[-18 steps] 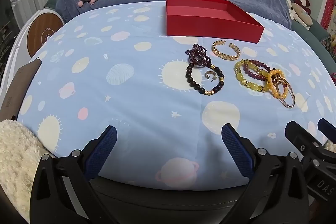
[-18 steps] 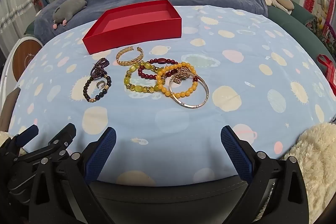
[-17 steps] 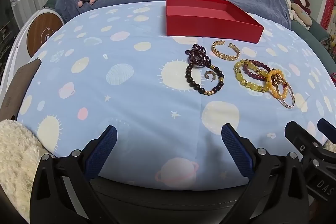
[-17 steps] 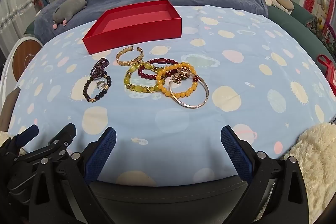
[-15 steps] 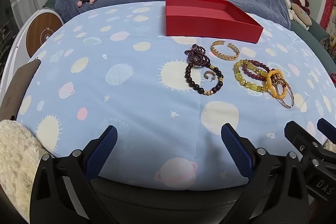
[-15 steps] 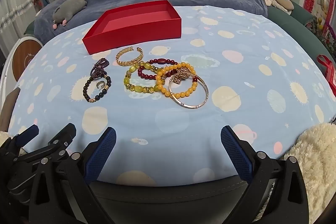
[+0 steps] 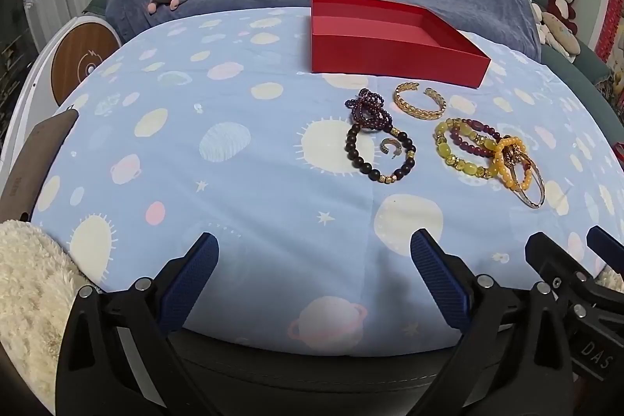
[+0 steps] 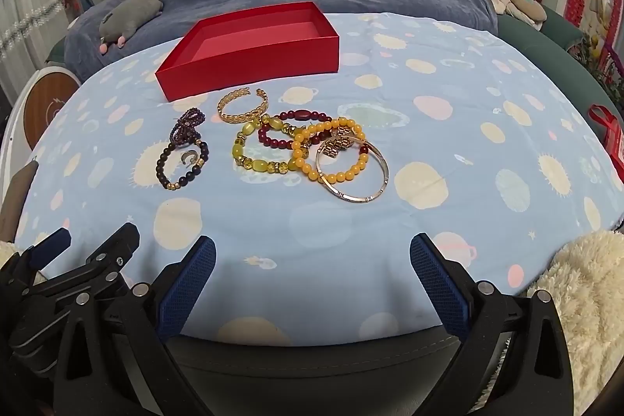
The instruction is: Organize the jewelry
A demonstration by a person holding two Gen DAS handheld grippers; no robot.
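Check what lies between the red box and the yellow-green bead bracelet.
The gold cuff lies there, just in front of the red box and touching the yellow-green bead bracelet at its far edge; the right wrist view shows it best.

Bare cloth on the surface (image 7: 234, 182) lies open between both tongs and the jewelry. The bracelets (image 8: 273, 143) crowd together mid-surface, several overlapping; the red box (image 8: 253, 65) stands just behind them, walling off the far side. Wide free room lies left of the cluster and right of the bangle (image 8: 353, 170). Fluffy cloth (image 8: 585, 291) borders the near right corner.
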